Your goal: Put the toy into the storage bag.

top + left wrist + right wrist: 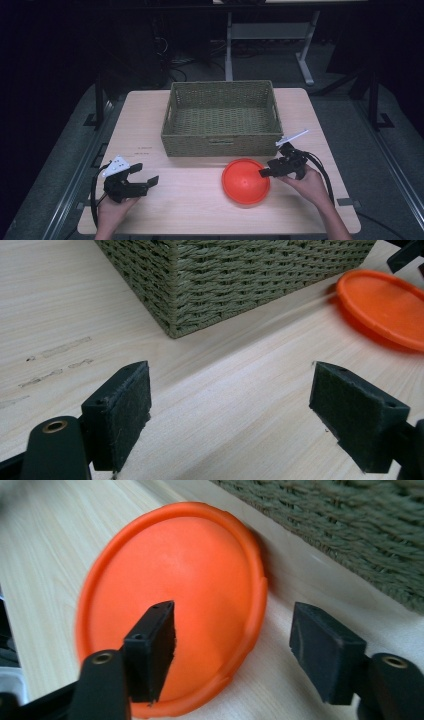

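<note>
Starting at my left, the left gripper (131,180) sits low near the table's (190,205) 7 o'clock corner, jaws spread wide with nothing between them, aimed toward 2 o'clock across bare wood; in the left gripper view the corner of the woven basket (235,280) lies ahead and the orange disc (382,307) is well off at the far right. Moving to the middle, the basket (220,145) stands at 12 o'clock on the table, and it looks empty from above. Just in front of it, toward 5 o'clock, the orange disc (246,181) lies flat, domed side up. My right gripper (270,170) is at the disc's 3 o'clock edge, jaws released and straddling the rim (260,605): one jaw hangs over the dome, the other over bare table outside it. I cannot tell whether either jaw touches it yet. I judge the right hand (310,185) far the nearer, and the rim runs crosswise between its jaws, so closing there should catch the edge.
</note>
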Action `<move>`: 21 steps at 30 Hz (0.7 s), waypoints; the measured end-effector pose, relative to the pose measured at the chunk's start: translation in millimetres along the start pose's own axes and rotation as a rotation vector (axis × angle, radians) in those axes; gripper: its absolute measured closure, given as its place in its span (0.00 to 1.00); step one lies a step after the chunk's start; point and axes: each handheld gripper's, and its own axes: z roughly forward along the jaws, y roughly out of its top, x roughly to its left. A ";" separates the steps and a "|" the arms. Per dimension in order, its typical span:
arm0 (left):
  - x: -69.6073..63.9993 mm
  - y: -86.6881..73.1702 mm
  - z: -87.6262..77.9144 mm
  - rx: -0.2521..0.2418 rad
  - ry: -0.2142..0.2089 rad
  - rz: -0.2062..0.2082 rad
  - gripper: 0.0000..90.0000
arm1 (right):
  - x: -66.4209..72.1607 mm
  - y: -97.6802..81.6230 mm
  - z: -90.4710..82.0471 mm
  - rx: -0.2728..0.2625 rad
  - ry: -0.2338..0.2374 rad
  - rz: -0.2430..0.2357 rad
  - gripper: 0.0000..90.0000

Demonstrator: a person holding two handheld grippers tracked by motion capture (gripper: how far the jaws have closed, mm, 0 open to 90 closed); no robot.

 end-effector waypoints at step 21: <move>-0.4 -0.2 -0.9 0.014 0.006 0.009 0.18 | -7.1 -1.0 20.8 0.055 0.042 0.033 0.58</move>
